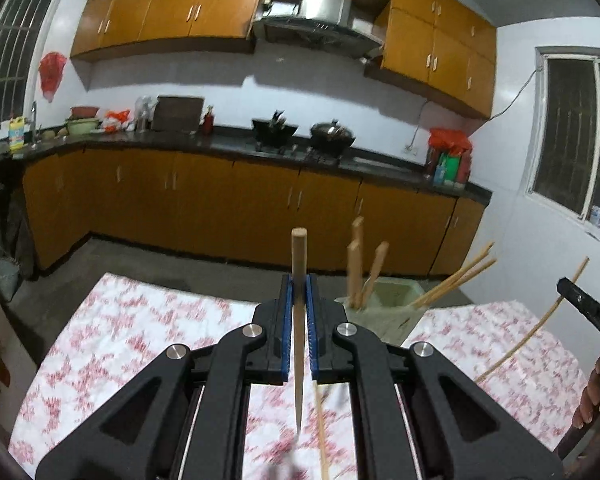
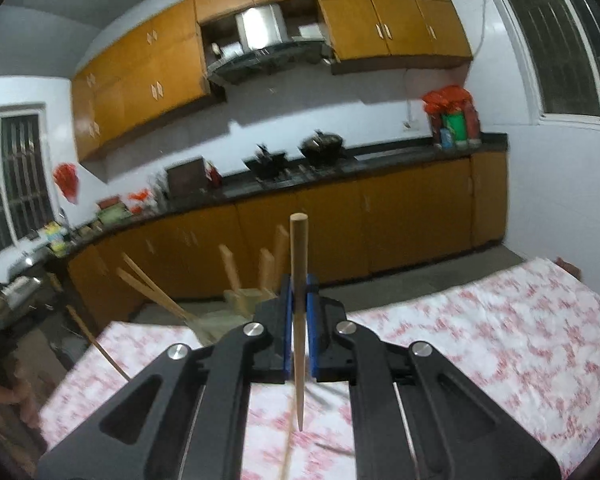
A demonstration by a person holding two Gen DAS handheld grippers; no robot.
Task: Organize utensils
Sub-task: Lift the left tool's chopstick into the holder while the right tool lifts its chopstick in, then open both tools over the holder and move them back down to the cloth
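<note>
Left tool (image 1: pixel 299 292): jaws nearly closed, clamped on one wooden chopstick (image 1: pixel 298 320). The chopstick is held about upright, blunt end up, tip hanging above the table (image 1: pixel 120 328), which is covered with a red-and-white floral cloth.

Right tool (image 2: pixel 299 292): same state, narrow gap, a second chopstick (image 2: pixel 299 320) gripped between the blue pads (image 2: pixel 287 320), blunt end up, tip above the table.

Utensil holder (image 1: pixel 384 312): pale green, seen just right of and beyond the left tool at the table's far edge. Wooden handles (image 1: pixel 356 268) and more chopsticks (image 1: pixel 456 276) are stood in it, leaning outward. In the right wrist view it sits just left of the tool, partly hidden.

Writing: letters are seen on the black part at the right edge of the left wrist view, too blurred to be read reliably.
</note>
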